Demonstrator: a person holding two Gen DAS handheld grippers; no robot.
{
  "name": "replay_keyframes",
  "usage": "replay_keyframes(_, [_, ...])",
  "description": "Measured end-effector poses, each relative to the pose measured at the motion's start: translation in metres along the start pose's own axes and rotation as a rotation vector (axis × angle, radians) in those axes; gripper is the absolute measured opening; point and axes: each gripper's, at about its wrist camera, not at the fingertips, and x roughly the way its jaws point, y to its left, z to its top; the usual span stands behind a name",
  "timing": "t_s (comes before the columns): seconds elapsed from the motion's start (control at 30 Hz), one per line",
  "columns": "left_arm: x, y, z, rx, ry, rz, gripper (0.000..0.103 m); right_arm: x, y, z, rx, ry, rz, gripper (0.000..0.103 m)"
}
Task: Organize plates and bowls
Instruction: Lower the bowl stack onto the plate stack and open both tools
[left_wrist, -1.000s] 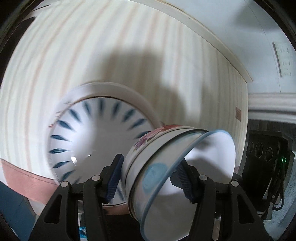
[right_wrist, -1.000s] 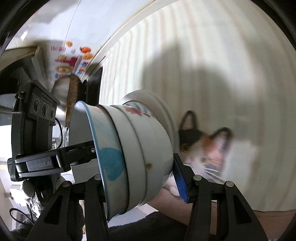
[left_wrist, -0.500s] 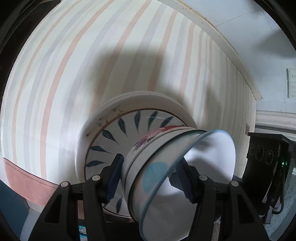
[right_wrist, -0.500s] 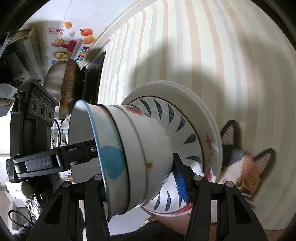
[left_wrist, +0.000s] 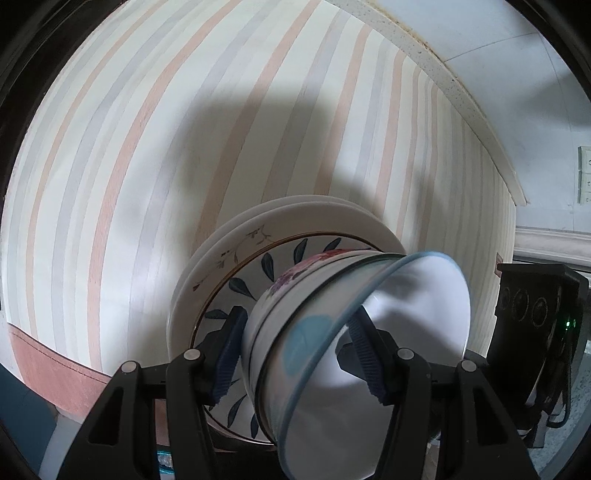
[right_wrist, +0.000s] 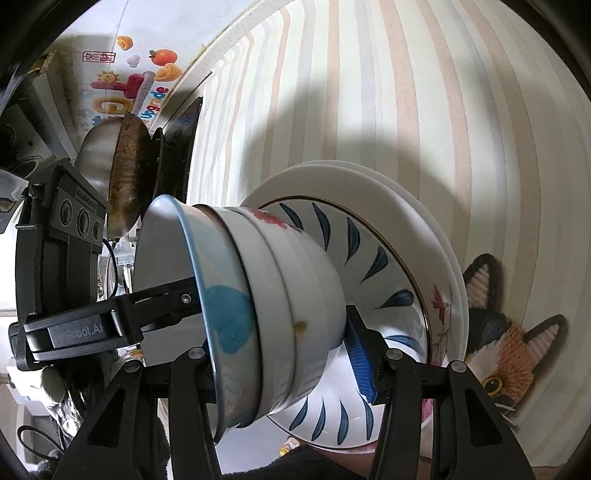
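A stack of nested bowls (left_wrist: 325, 354), topped by a blue-rimmed one with a blue patch, is gripped from both sides. My left gripper (left_wrist: 299, 354) is shut on the stack's rims. My right gripper (right_wrist: 280, 354) is shut on the same stack (right_wrist: 280, 295) from the opposite side. The stack is over a pile of plates (left_wrist: 258, 243) whose top plate carries blue leaf marks (right_wrist: 373, 266); whether it touches that plate cannot be told. The plates rest on a striped tablecloth (left_wrist: 147, 147).
A cat-face mat (right_wrist: 506, 332) lies beside the plates. A wok (right_wrist: 125, 170) and a stove stand at the table's far end. A wall with stickers (right_wrist: 125, 85) is behind. The cloth's pink hem (left_wrist: 48, 373) marks the table edge.
Both grippers carried the bowl stack over the plate pile and closer to the leaf-patterned plate. The grips on the stack are the same.
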Motion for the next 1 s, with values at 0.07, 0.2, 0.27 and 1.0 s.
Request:
replay_keyframes(0.07, [0.000, -0.001, 0.000, 0.000, -0.003, 0.002, 0.055, 0.000, 0.000, 0.000, -0.002, 0.004, -0.006, 0.054])
replay_keyframes(0.2, [0.000, -0.002, -0.002, 0.009, -0.005, 0.014, 0.055, 0.002, 0.000, 0.000, 0.009, 0.014, -0.009, 0.054])
replay_keyframes(0.27, [-0.002, -0.004, -0.003, 0.015, -0.013, 0.026, 0.055, 0.003, 0.000, 0.000, 0.015, 0.017, -0.007, 0.054])
replay_keyframes(1.0, [-0.101, -0.025, -0.083, 0.209, -0.333, 0.290, 0.088, -0.095, 0.076, -0.064, -0.097, -0.260, -0.404, 0.090])
